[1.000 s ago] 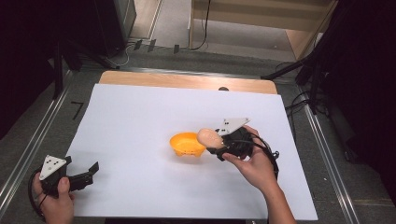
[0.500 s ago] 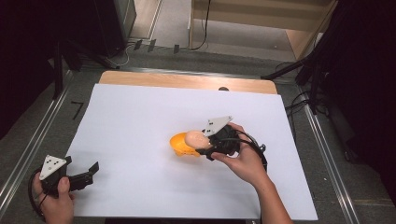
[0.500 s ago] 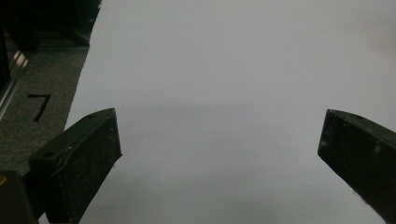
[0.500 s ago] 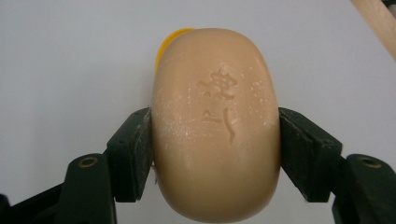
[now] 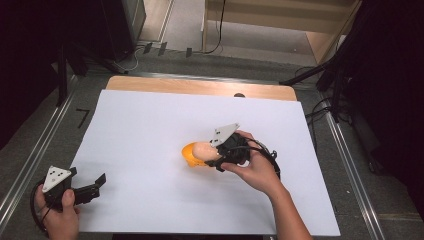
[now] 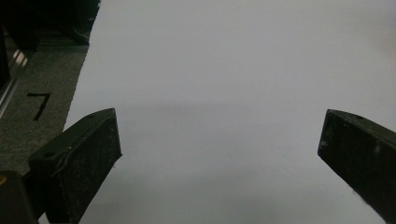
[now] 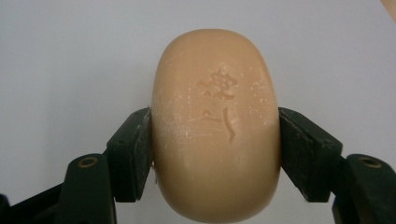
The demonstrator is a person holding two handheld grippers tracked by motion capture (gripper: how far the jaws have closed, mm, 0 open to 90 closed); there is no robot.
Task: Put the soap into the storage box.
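**Soap bar held over the orange dish**

The white-covered counter [image 5: 150,130] carries an orange dish [image 5: 190,156] near its middle. The right gripper [image 5: 212,159] is clamped across a tan soap bar [image 7: 217,126], just above that dish. The bar looks hard, slick and fairly light, so a grip across its short sides suits it. The right gripper view shows characters stamped in the soap; the high view shows the dish. The left gripper [image 5: 95,185] rests with jaws wide apart, holding nothing.

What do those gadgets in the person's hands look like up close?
Both are black handheld tools. The left gripper and right gripper each end in two blocky black jaws and carry a grey three-cornered plate with small dark dots on top. A black cable loops from each. The person's forearms are bare, with no sleeves or gloves.
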